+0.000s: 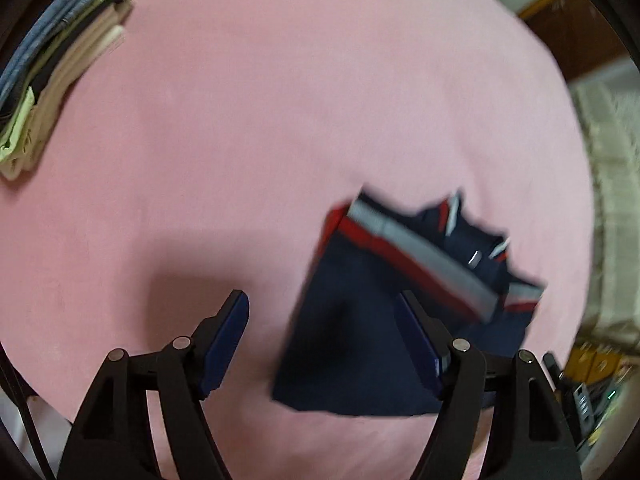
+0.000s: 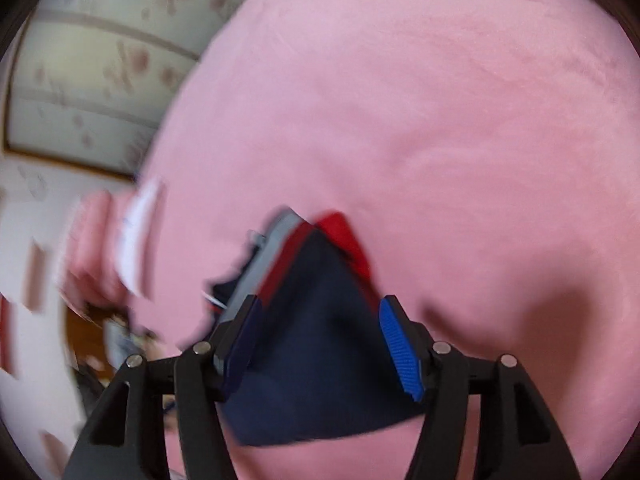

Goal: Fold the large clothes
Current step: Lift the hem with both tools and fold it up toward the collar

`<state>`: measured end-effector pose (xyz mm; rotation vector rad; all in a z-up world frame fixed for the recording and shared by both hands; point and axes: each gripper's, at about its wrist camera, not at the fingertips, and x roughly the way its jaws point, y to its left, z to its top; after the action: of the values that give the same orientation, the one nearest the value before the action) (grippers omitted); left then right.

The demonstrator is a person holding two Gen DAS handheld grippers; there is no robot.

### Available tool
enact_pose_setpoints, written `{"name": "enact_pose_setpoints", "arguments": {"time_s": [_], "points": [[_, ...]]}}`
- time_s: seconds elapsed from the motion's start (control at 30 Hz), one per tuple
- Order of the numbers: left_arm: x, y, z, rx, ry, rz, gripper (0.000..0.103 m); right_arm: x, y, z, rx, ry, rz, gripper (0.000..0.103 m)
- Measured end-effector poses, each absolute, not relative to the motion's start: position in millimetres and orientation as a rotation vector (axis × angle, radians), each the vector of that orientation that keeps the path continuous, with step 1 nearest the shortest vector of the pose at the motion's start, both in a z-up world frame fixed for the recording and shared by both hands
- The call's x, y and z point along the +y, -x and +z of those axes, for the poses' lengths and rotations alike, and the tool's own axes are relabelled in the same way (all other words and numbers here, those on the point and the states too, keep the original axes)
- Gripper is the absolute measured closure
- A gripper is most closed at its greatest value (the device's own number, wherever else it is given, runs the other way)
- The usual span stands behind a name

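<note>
A folded navy garment point(image 1: 360, 328) with red and grey stripes lies on the pink bed cover point(image 1: 280, 120). In the left wrist view my left gripper point(image 1: 322, 312) is open above the garment's left edge, with nothing between the blue pads. In the right wrist view the same garment point(image 2: 316, 340) lies below my right gripper point(image 2: 320, 312), which is open and held over it. Both views are blurred by motion.
A stack of folded clothes point(image 1: 56, 72) in blue, green, black and cream sits at the far left of the bed. The bed's right edge meets a pale cloth point(image 1: 612, 200). A wall and a pink-and-white object point(image 2: 112, 240) lie left of the bed.
</note>
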<state>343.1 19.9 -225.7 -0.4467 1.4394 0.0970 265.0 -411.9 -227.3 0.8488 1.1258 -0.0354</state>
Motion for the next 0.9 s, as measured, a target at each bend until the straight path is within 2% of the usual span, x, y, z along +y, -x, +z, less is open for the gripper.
{"name": "enact_pose_setpoints", "arguments": {"time_s": [0.1, 0.17, 0.2, 0.23, 0.27, 0.3, 0.33, 0.4, 0.7, 0.9], "points": [[12.4, -325.6, -250.7, 1.508, 0.38, 0.106, 0.03, -397.4, -258.4, -237.3, 1.223, -0.65, 0.021, 0.042], [9.4, -314.3, -265.2, 1.552, 0.364, 0.111, 0.036, -388.0, -255.0, -241.5, 1.268, -0.541, 0.042, 0.042], [7.7, -308.1, -271.8, 1.573, 0.371, 0.106, 0.048, -381.7, -251.5, -244.9, 1.288, -0.47, 0.052, 0.045], [7.6, -301.0, -277.7, 1.583, 0.378, 0.094, 0.062, -378.1, -249.7, -246.4, 1.295, -0.433, 0.062, 0.059], [7.2, -296.5, -282.1, 1.587, 0.405, 0.082, 0.068, -375.9, -248.3, -248.0, 1.292, -0.417, 0.084, 0.074], [7.9, -293.0, -285.1, 1.585, 0.436, 0.077, 0.076, -374.3, -245.3, -248.5, 1.283, -0.422, 0.113, 0.078], [8.4, -291.1, -286.9, 1.582, 0.449, 0.077, 0.079, -375.9, -240.9, -249.3, 1.274, -0.434, 0.119, 0.088], [7.3, -290.3, -287.8, 1.578, 0.445, 0.068, 0.086, -381.5, -236.3, -251.6, 1.269, -0.461, 0.117, 0.095], [4.5, -275.4, -270.8, 1.555, 0.328, 0.073, 0.09, -371.1, -214.7, -249.0, 1.291, -0.372, 0.016, 0.096], [-7.9, -252.4, -222.1, 1.347, 0.213, -0.034, 0.089, -347.4, -209.8, -188.0, 1.008, -0.137, 0.0, 0.095]]}}
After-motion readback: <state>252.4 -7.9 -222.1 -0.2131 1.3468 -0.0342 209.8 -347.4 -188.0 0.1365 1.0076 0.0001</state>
